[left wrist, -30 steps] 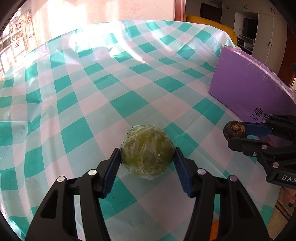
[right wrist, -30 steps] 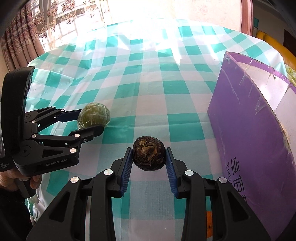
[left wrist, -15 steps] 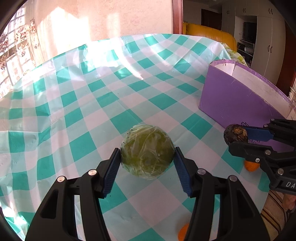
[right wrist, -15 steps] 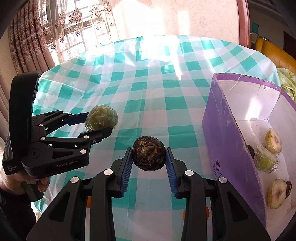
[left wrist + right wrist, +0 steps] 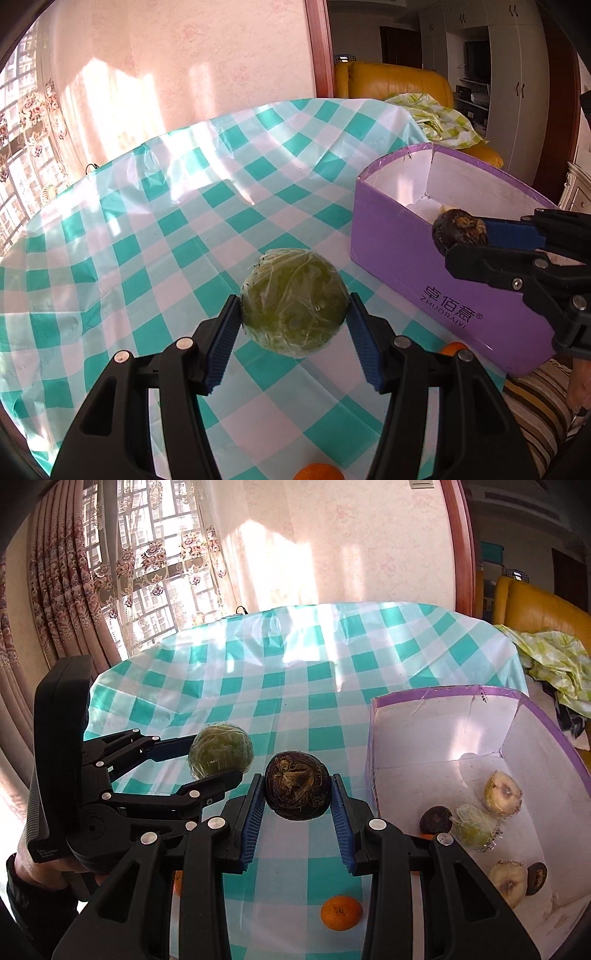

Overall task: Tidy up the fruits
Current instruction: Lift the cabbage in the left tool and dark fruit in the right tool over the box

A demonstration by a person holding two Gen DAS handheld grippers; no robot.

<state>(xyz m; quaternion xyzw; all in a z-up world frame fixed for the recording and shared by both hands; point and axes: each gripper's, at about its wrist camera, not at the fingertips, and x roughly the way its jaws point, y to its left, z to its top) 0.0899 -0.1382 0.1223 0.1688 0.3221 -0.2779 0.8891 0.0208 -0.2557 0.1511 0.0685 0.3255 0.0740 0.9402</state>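
My left gripper (image 5: 293, 319) is shut on a round green fruit wrapped in clear film (image 5: 293, 301) and holds it above the checked tablecloth; it also shows in the right wrist view (image 5: 221, 752). My right gripper (image 5: 297, 799) is shut on a dark brown wrinkled fruit (image 5: 297, 790), held in the air left of the purple box (image 5: 373, 760). In the left wrist view that dark fruit (image 5: 459, 229) hangs over the box's near wall (image 5: 399, 254). Several fruits lie inside the box, among them a wrapped green one (image 5: 474, 827).
A teal and white checked tablecloth (image 5: 147, 236) covers the table. Loose oranges lie near the front edge (image 5: 340, 912), (image 5: 453, 348). A yellow sofa (image 5: 391, 79) with a green cloth (image 5: 550, 650) stands behind the table. Curtains and a window (image 5: 147, 568) are at the far left.
Both grippers have risen with their fruits still held. The table now sits lower in view, the inside of the purple box has come into sight, and the oranges show below.
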